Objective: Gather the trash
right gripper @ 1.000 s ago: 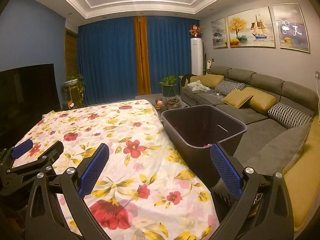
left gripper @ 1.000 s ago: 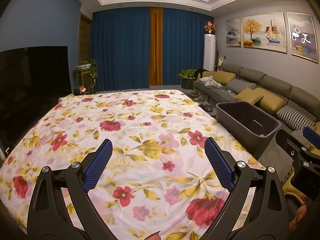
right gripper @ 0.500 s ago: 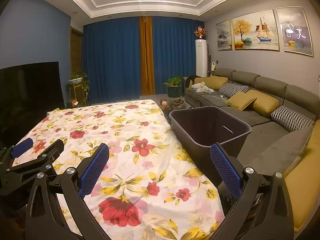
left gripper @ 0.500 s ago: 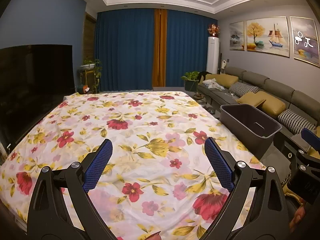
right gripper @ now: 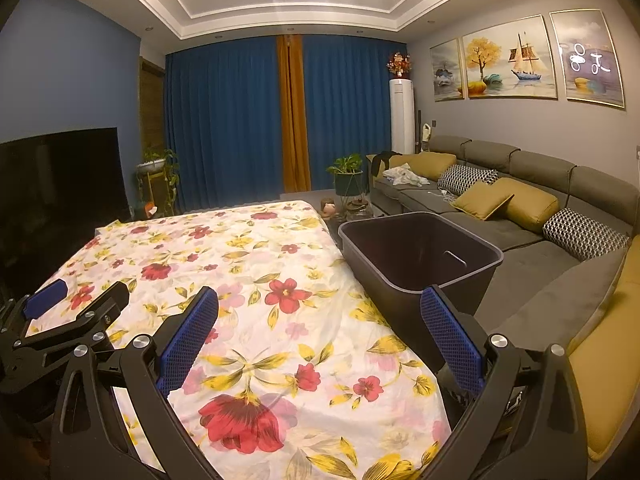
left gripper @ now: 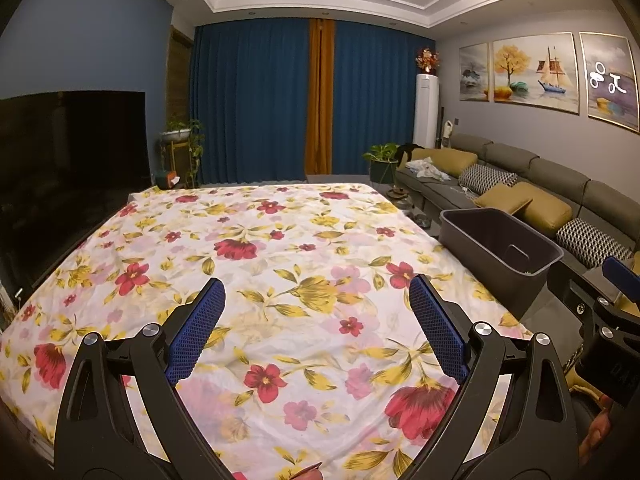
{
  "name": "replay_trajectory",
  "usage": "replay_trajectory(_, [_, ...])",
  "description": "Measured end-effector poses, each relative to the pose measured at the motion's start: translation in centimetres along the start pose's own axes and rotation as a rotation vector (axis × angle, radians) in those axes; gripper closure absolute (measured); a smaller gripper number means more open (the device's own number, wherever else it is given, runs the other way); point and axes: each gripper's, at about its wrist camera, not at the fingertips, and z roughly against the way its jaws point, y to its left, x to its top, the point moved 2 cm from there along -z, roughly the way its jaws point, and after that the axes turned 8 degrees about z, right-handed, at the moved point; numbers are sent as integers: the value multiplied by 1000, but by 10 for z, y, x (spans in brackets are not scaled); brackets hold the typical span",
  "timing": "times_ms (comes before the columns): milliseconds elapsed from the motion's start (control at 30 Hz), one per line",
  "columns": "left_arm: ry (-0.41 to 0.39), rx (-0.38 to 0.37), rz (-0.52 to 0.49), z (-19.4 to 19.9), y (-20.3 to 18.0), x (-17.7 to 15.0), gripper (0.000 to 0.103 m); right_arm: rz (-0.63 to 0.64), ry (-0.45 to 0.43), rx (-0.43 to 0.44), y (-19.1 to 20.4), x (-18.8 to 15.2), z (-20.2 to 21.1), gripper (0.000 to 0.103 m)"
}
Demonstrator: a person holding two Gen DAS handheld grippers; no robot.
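A dark grey plastic bin (left gripper: pixel 500 240) (right gripper: pixel 420 256) stands on the floor against the right side of a table covered with a floral cloth (left gripper: pixel 280 264) (right gripper: pixel 248 272). No loose trash shows on the cloth; a small speck lies deep in the bin in the left wrist view. My left gripper (left gripper: pixel 316 320) hovers open over the near end of the cloth, nothing between its blue pads. My right gripper (right gripper: pixel 320 328) is open too, over the cloth's right edge, with its right finger in front of the bin's near corner. Each gripper appears at the edge of the other's view.
A grey sofa (right gripper: pixel 520 208) with yellow and patterned cushions runs along the right wall behind the bin. A large dark TV (left gripper: pixel 68 152) stands left of the table. Potted plants (right gripper: pixel 348 176) and blue curtains (left gripper: pixel 260 100) lie beyond the far end.
Both views have tilted upward and drawn back a little, showing more ceiling. The grippers stay open and empty throughout.
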Motion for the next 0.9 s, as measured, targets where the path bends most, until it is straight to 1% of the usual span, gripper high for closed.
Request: replay_trajectory(900, [-4, 4, -5, 2, -1, 1, 11, -1, -4, 4, 1, -2, -2, 6])
